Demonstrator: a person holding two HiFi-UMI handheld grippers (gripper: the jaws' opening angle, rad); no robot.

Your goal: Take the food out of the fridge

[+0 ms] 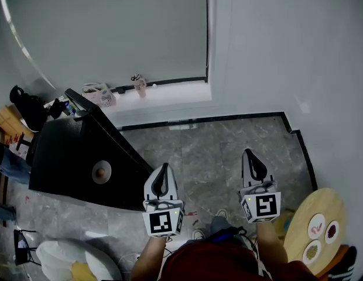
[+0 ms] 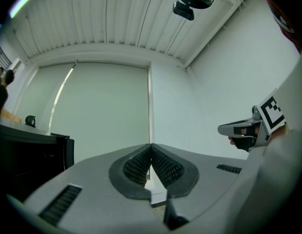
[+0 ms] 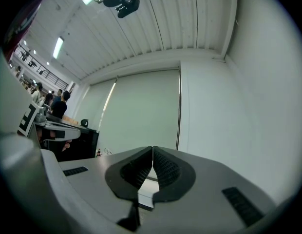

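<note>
Right of the black cabinet [image 1: 76,157], which we take to be the fridge, the head view shows both our grippers held low over the grey floor [image 1: 228,151]. The left gripper [image 1: 164,177] hangs just beside the cabinet's near corner, and the right gripper [image 1: 252,163] is further right, well apart from it. A small round thing [image 1: 101,172] sits on the cabinet's top. Far right of the cabinet stands a round wooden surface [image 1: 328,204] carrying three small dishes [image 1: 317,225]. No food shows anywhere; we judge it lies inside the cabinet, whose door we cannot make out.

Along the left gripper [image 2: 151,152] in its own view, the jaws meet with nothing between them. The cabinet is a dark edge at the left.

Along the right gripper [image 3: 152,155] in its own view, the jaws are likewise pressed together on nothing, with the cabinet off to the left.

We see two risks. With both pairs of jaws together, reaching for the door would only bump it. A hard pull could also shake the round thing off the top.
</note>
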